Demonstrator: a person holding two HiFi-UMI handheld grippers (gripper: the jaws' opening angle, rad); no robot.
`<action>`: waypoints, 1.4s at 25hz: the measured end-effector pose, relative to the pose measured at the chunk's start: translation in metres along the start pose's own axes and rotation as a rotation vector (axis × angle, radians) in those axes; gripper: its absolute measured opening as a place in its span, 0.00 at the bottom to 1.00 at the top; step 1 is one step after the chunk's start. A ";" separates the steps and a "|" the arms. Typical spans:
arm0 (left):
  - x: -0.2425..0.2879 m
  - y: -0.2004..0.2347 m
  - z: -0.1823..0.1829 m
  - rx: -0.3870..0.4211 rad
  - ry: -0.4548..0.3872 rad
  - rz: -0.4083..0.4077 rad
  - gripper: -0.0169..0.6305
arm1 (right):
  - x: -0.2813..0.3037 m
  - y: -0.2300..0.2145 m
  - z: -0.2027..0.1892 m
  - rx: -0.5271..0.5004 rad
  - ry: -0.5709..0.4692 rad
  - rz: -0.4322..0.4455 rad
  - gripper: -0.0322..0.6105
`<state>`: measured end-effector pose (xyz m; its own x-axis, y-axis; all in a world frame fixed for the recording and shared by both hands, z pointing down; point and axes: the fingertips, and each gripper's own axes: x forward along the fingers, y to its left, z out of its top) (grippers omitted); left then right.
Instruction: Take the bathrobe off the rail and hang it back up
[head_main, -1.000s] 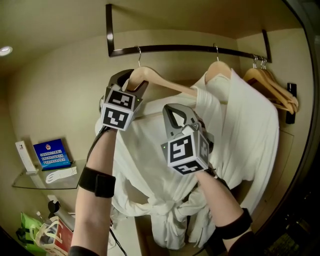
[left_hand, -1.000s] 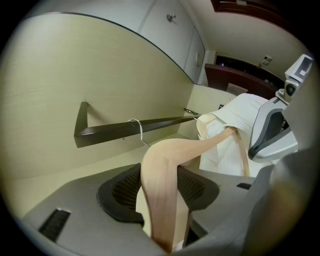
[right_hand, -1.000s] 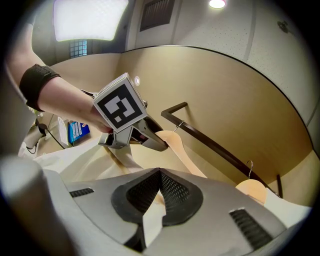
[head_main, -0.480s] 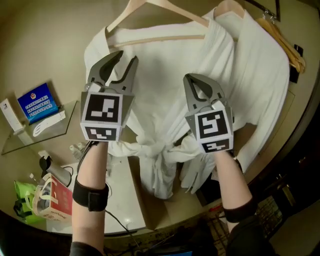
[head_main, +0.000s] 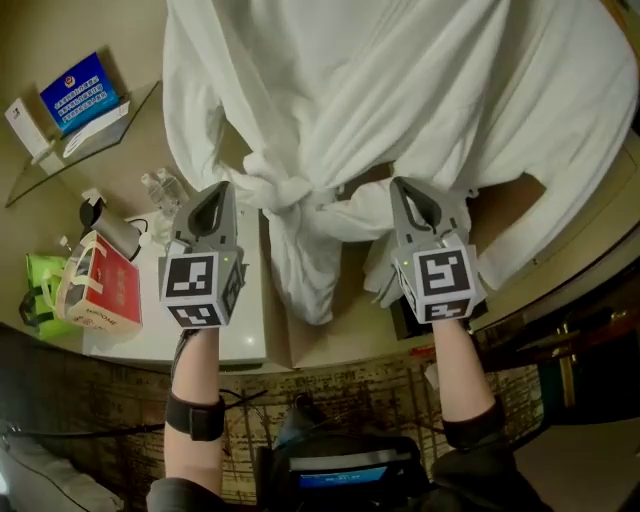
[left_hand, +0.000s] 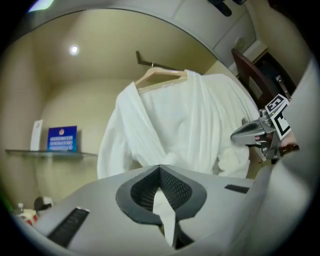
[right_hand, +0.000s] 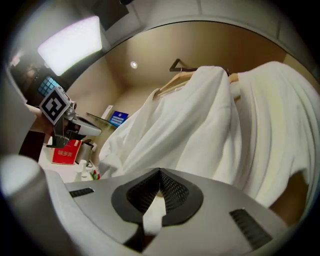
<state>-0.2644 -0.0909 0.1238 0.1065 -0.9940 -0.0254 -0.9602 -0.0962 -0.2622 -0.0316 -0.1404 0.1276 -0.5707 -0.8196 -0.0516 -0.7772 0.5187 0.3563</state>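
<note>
Bathrobe (head_main: 400, 90) hangs on its wooden hanger (left_hand: 161, 76). Your left gripper (head_main: 222, 192), jaws just closed on nothing, and right gripper (head_main: 405, 190), clenched empty, sit low. Draw back clear of the belt knot (head_main: 285, 190).

Warm, dim closet light, fisheye views
A ceiling spot (left_hand: 74, 49) and a bright panel (right_hand: 70, 42) glow overhead; the white bathrobe (head_main: 400, 90) nearly blows out; edges bend and darken; near foreground is soft.
</note>
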 end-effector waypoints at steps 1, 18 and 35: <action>-0.010 -0.007 -0.023 -0.024 0.049 0.018 0.03 | -0.009 0.004 -0.017 0.020 0.012 0.025 0.08; -0.163 -0.092 -0.194 -0.189 0.354 0.160 0.03 | -0.151 0.054 -0.223 0.343 0.311 0.167 0.08; -0.182 -0.165 -0.222 -0.193 0.409 0.103 0.03 | -0.204 0.027 -0.274 0.371 0.398 0.169 0.07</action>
<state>-0.1824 0.0944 0.3855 -0.0656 -0.9341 0.3510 -0.9950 0.0348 -0.0932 0.1367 -0.0263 0.4030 -0.6074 -0.7088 0.3586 -0.7657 0.6427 -0.0266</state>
